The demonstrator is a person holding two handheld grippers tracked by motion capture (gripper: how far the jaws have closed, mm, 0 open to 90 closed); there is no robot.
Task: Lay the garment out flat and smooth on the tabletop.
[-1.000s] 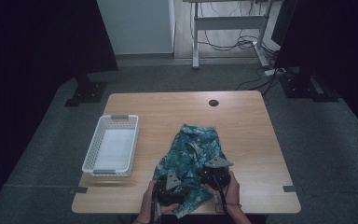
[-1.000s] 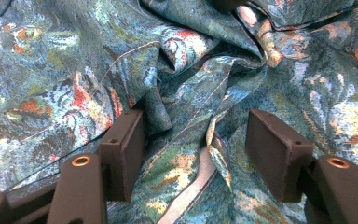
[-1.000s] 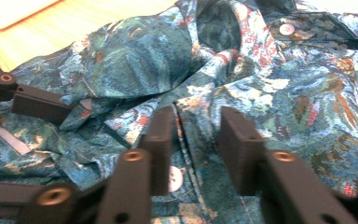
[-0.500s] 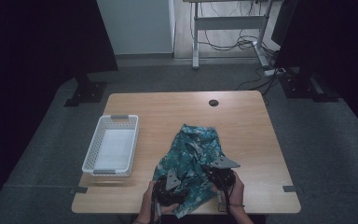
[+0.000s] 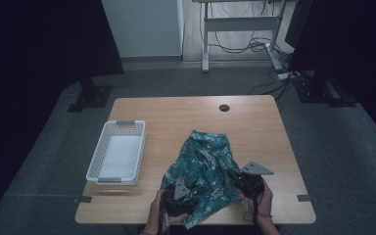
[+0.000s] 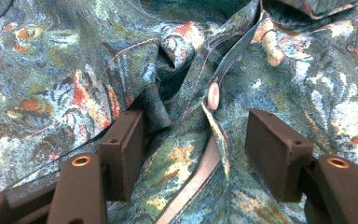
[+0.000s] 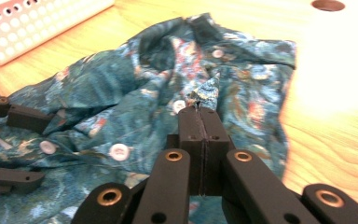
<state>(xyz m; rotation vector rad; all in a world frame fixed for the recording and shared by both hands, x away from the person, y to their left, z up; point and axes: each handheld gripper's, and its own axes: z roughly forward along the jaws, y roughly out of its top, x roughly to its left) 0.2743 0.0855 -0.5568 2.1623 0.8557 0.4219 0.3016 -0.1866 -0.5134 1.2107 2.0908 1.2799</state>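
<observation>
Shirt (image 5: 203, 164) crumpled on the table (image 5: 259, 125), right of the basket (image 5: 117, 157) near the front edge. Right gripper (image 7: 199, 111) just pinched tight on a fold of the shirt's right side — cloth peeking between the jaws. Left gripper (image 6: 193, 144) wide apart, straddling the button placket — not pressing it.

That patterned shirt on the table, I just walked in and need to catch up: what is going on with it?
A person with a gripper in each hand is working on the crumpled teal shirt at the near edge of the wooden table. The right gripper has just closed and is shut on a fold of the fabric near the buttons. The left gripper is open, its jaws straddling the button edge without pinching it. A white basket sits empty to the left.
</observation>
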